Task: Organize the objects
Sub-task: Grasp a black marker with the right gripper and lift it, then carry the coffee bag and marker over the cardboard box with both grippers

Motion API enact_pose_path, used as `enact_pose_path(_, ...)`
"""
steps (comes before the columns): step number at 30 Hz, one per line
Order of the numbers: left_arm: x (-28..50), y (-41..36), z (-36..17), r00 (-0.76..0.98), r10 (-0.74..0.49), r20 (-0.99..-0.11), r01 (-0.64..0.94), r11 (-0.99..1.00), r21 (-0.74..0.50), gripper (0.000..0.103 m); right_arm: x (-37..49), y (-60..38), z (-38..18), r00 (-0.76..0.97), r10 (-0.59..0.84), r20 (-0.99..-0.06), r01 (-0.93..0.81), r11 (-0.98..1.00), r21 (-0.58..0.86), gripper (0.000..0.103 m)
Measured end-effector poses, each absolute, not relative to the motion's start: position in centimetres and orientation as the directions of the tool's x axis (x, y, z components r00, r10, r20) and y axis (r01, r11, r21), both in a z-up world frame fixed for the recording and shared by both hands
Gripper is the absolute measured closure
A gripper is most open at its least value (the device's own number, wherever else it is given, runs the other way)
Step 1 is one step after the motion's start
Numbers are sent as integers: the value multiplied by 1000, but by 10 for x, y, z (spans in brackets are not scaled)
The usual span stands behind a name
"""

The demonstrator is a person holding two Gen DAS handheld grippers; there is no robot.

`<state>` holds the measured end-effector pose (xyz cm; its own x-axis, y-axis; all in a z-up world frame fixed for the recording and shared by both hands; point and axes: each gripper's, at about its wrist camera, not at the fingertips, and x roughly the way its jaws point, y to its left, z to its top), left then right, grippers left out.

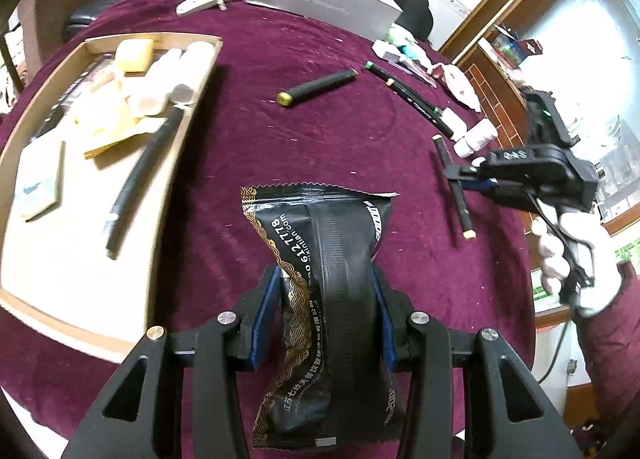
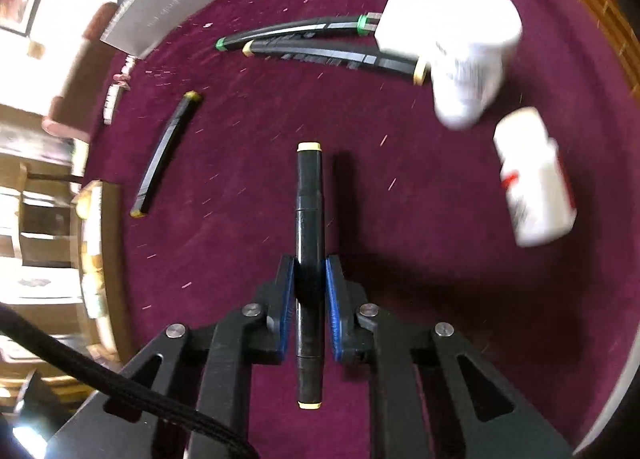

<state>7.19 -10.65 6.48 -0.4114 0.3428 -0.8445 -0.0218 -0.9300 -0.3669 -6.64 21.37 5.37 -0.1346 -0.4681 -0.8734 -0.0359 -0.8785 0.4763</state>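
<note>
A round table covered in dark maroon velvet cloth (image 1: 320, 71) fills both views. The left gripper (image 1: 325, 311), black with blue pads, is clamped on a black foil sachet with gold scroll edging and white print (image 1: 320, 259), which sits upright between its jaws above the cloth. To its left lies a shallow cardboard tray (image 1: 188, 163) holding pale yellow and cream packets, a small card, and a black marker (image 1: 144, 171) resting slantwise over its edge.

The right gripper (image 2: 310, 295) is closed on a black marker pen with cream end caps (image 2: 309, 219), held at its middle and pointing straight ahead. In the left view a white-gloved hand (image 1: 560, 255) holds this gripper at the table's right side.

Loose on the cloth lie a black marker with yellow caps (image 2: 166, 157), a green-capped black marker (image 2: 288, 31) and a cream-capped one (image 2: 332, 55) side by side, and two white plastic bottles (image 2: 468, 43), blurred, probably lying on their sides. A grey box (image 1: 328, 1) stands at the far edge.
</note>
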Motion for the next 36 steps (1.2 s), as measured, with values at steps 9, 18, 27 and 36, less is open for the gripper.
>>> enact_pose_path(9, 86, -183, 76, -450, 288, -846, 64, -934, -352, 65, -26, 140, 81, -97, -617, -781, 46, -787, 616, 90)
enact_pose_path(18, 81, -269, 73, -463, 214, -860, 163, -933, -320, 65, -7, 32, 88, 7, -721, -693, 112, -688, 717, 90)
enact_pose_path(27, 45, -315, 57, -441, 199, -875, 165, -941, -297, 65, 6, -48, 77, 81, -726, -683, 145, -669, 729, 90)
enact_pose_path(36, 47, -343, 48, -411, 239, -880, 176, -926, -334, 65, 9, -74, 68, 104, -713, -693, 129, -681, 721, 90)
